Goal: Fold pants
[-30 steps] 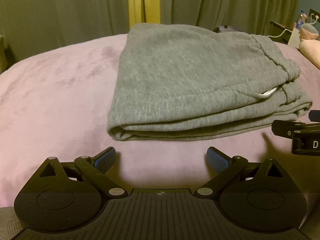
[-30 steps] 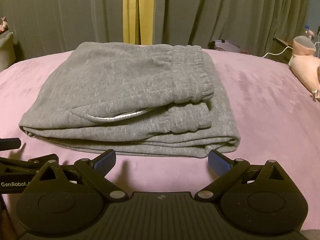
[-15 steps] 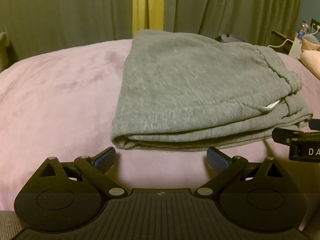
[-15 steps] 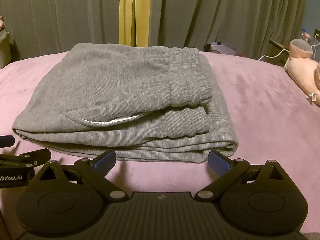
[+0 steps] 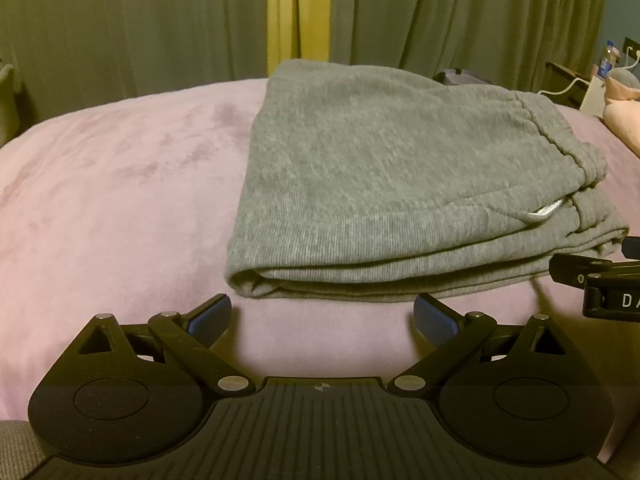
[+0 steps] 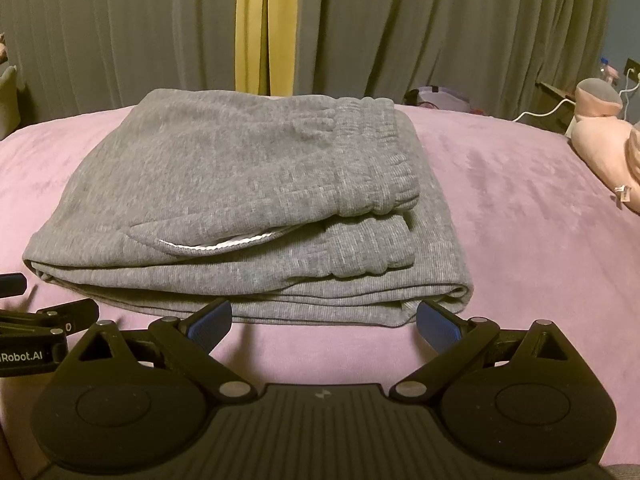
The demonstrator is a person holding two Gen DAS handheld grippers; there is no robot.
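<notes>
Two grippers: both spread wide, nothing between the blue pads of either.
Left gripper: fingers apart, held low over the blanket, just short of the near folded edge of the pants; its left pad sits below the bundle's left corner.
Right gripper: fingers apart too, tips right at the pants' front edge; the right pad is under the bundle's near right corner, contact unclear.
Side by side: each gripper's black linkage shows at the edge of the other's view, so they are close together.
Pants: grey sweatpants, folded into a thick flat stack in the middle of the blanket, the gathered waistband on top toward the right, a white pocket lining peeping out at the front.
Blanket: pink, plush, covering the bed under everything.
Behind: dark curtains with a yellow strip at the gap.
Far right: a pink plush toy lying on the blanket, well apart from the pants.
</notes>
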